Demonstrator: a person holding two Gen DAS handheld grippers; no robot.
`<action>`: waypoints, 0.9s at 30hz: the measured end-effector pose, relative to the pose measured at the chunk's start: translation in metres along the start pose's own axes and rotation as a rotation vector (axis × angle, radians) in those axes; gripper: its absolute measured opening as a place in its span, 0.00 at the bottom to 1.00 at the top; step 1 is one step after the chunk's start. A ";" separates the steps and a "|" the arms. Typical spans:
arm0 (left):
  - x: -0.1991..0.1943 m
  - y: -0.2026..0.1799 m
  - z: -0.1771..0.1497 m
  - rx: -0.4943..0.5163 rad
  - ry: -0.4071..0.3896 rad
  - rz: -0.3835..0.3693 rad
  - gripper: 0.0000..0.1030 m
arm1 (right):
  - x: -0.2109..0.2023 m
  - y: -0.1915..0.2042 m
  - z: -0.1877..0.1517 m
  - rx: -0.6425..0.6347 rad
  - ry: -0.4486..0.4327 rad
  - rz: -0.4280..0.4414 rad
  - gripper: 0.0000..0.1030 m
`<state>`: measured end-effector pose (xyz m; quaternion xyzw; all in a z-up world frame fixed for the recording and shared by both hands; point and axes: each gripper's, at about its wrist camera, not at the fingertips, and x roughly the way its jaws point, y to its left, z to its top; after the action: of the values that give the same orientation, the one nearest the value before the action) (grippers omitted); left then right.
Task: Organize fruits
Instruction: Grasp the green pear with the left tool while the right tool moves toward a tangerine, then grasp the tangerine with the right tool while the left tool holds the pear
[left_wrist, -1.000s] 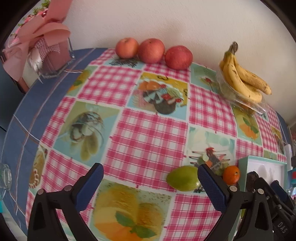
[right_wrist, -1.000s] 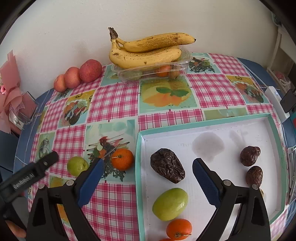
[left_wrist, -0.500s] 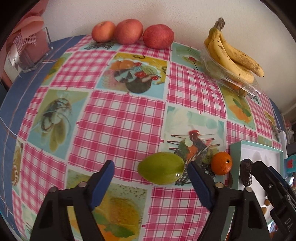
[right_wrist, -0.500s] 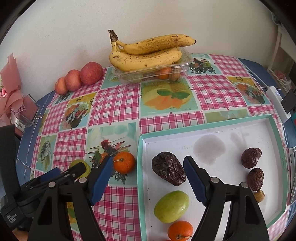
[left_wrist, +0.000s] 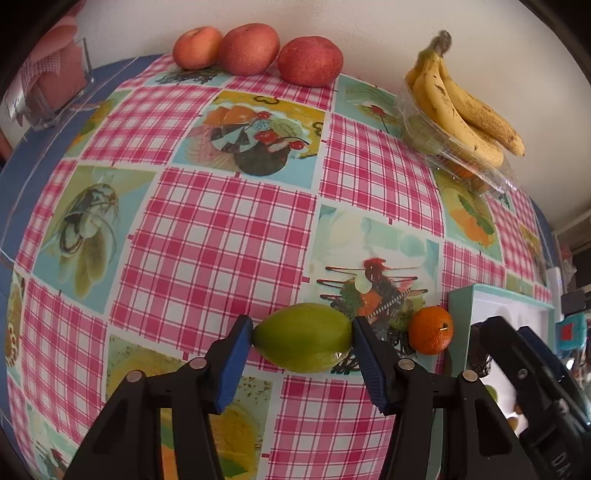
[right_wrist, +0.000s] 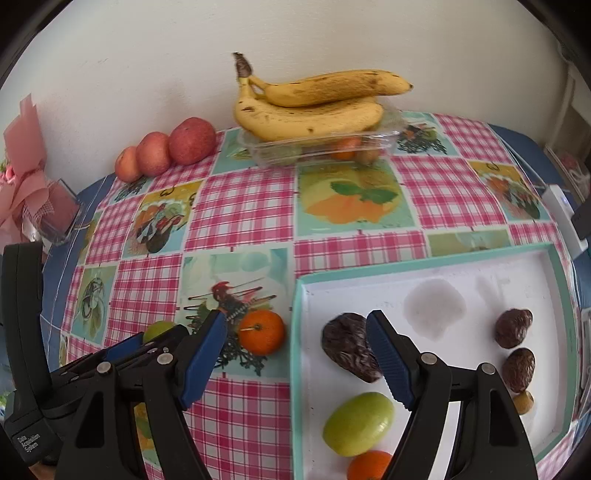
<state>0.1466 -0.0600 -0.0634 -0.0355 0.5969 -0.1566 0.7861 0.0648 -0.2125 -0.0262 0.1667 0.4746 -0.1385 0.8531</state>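
Two loose fruits lie on the counter (left_wrist: 229, 236) outside the tray (right_wrist: 421, 260): a green fruit (left_wrist: 303, 337) and an orange (left_wrist: 430, 329) just to its right. The left tongs (left_wrist: 303, 334) straddle the green one lengthwise, a blue pad at each pointed end. The pads look to be touching the skin, so I judge the tongs pinching the green fruit, though it sits on the cloth and is not lifted. Gripping end to end suits its oval form: the tips seat against the pads and the fruit is less likely to roll out sideways.

The right tongs (right_wrist: 295, 347) hang spread and empty above the tray's left rim, one pad over the counter near the orange, the other over a wrinkled dark fruit (right_wrist: 347, 350) in the tray. They seem parked out of the left side's way, or ready for the orange next.

The tray already carries a second green fruit (right_wrist: 358, 422), another orange (right_wrist: 369, 467) at the bottom edge, and more dark fruits (right_wrist: 513, 328) along its right side. That suggests like goes with like, so the gripped fruit probably belongs beside its green twin.

Apples (left_wrist: 255, 50) and bananas (right_wrist: 314, 107) on a clear punnet (right_wrist: 321, 147) sit by the wall, well apart from the work.

The risk is the smooth skin slipping at the tips on lifting.
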 end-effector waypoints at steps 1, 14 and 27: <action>-0.001 0.003 0.001 -0.018 0.000 -0.006 0.56 | 0.000 0.002 0.000 -0.003 -0.003 0.000 0.75; -0.038 0.058 0.021 -0.185 -0.133 0.042 0.56 | 0.020 0.038 0.002 -0.104 0.031 0.053 0.57; -0.033 0.062 0.022 -0.207 -0.117 0.017 0.56 | 0.043 0.044 -0.005 -0.148 0.100 -0.061 0.46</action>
<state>0.1720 0.0059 -0.0414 -0.1206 0.5634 -0.0851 0.8129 0.1005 -0.1744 -0.0586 0.0954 0.5302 -0.1205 0.8338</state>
